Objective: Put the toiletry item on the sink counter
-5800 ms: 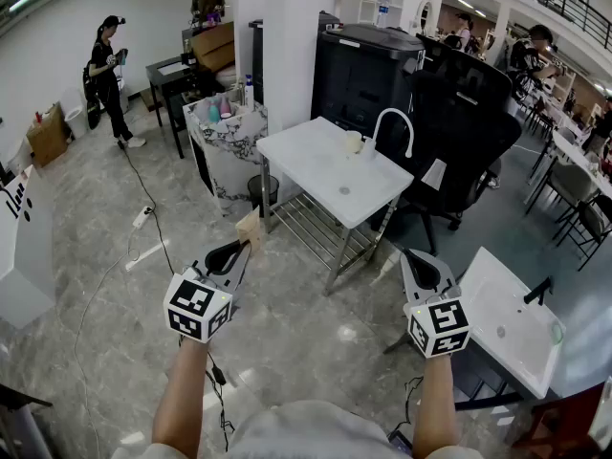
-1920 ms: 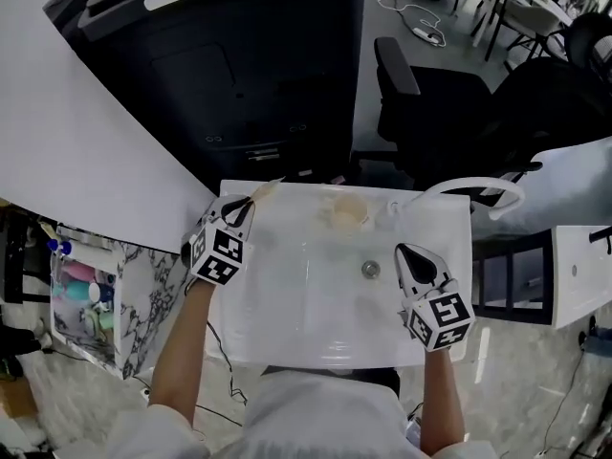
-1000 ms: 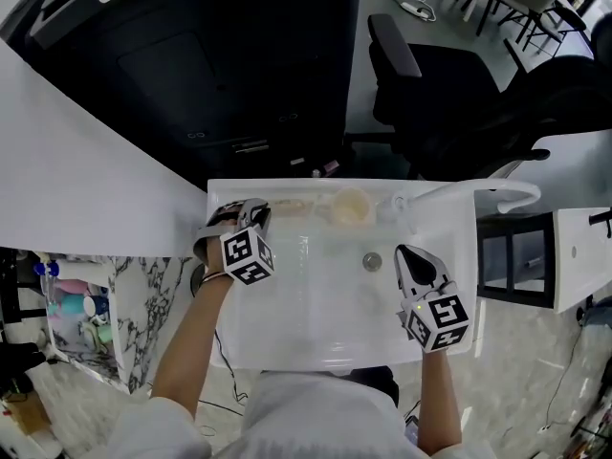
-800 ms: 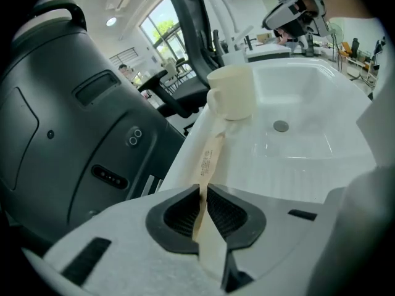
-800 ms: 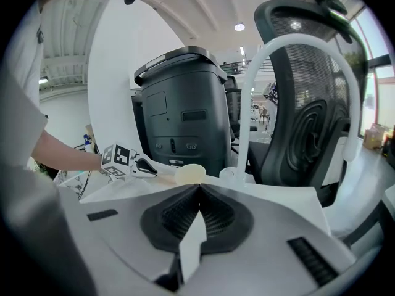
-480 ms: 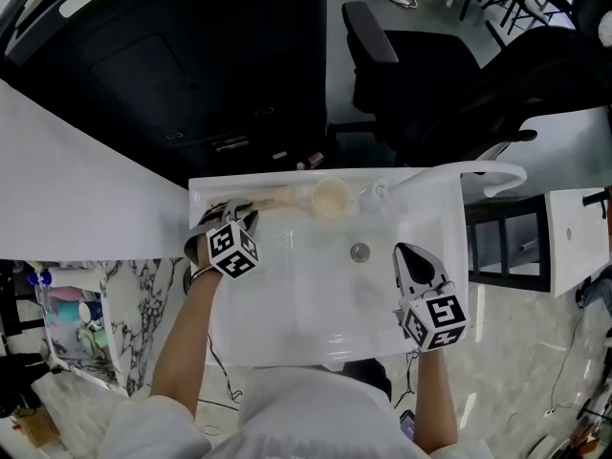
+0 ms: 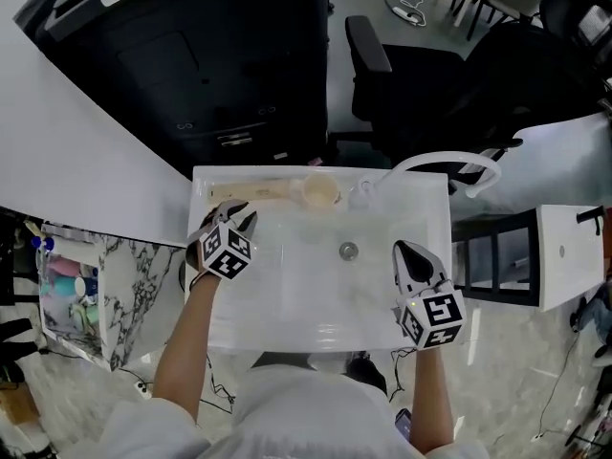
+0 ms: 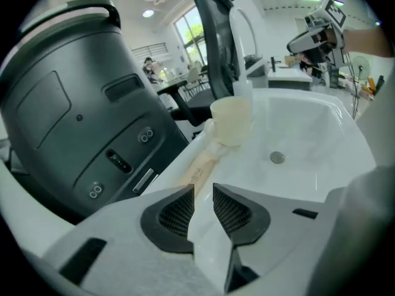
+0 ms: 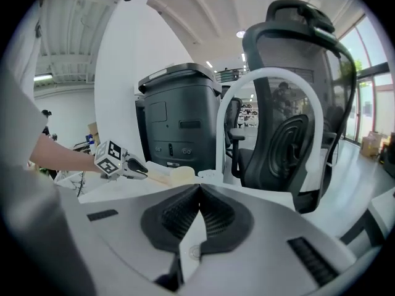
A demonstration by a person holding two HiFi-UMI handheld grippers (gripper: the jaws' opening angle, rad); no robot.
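Along sink rim (image 7: 204, 182), tube (image 7: 253, 191) toward cup (image 7: 320, 192)

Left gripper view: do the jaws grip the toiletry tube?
No, the left gripper has its jaws apart and empty; the toiletry tube lies ahead on the sink counter.

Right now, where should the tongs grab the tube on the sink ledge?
Probably the near end of the beige tube, across its narrow width, from the side of the left tongs: it lies flat along the ledge, and its far end is by the cup.
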